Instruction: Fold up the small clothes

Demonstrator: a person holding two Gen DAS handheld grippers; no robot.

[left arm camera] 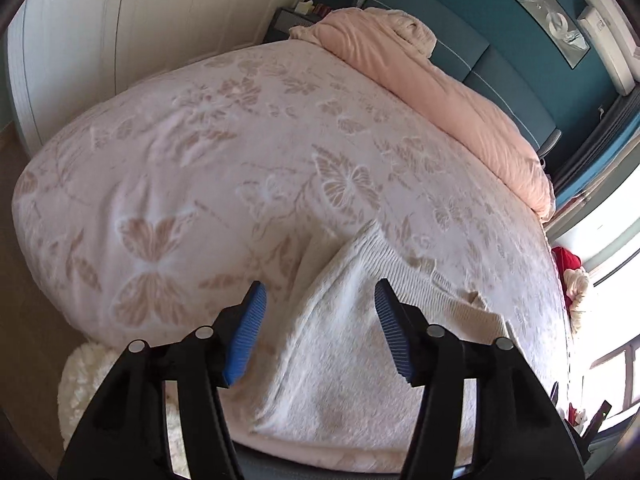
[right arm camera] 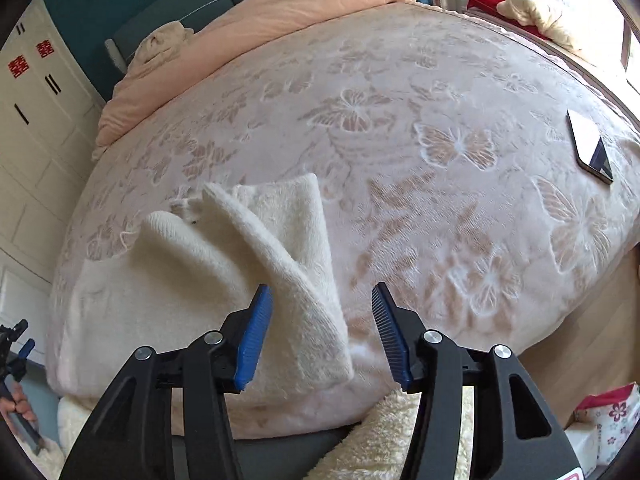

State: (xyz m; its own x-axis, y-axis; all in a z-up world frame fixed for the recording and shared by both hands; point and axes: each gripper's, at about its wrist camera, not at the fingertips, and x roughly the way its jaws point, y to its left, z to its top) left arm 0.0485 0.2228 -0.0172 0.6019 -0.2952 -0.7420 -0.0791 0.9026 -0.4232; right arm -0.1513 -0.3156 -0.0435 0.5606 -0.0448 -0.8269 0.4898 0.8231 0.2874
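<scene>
A small cream fuzzy knit garment (left arm camera: pixel 352 344) lies on the pink butterfly-patterned bedspread (left arm camera: pixel 224 152) near the bed's front edge. In the right wrist view the garment (right arm camera: pixel 208 264) has one side flap folded over the body and a ribbed cuff pointing away. My left gripper (left arm camera: pixel 320 320) is open and empty, its jaws wide apart just above the garment's near part. My right gripper (right arm camera: pixel 322 324) is open and empty, hovering over the garment's right edge. The left gripper (right arm camera: pixel 16 352) also shows at the far left of the right wrist view.
A rolled peach duvet (left arm camera: pixel 440 92) lies along the teal headboard. A phone (right arm camera: pixel 590 152) rests on the bedspread (right arm camera: pixel 440 128) at the right. A fluffy cream rug (right arm camera: pixel 392 436) lies on the floor below the bed edge. A floral box (right arm camera: pixel 608 420) stands on the floor at the right.
</scene>
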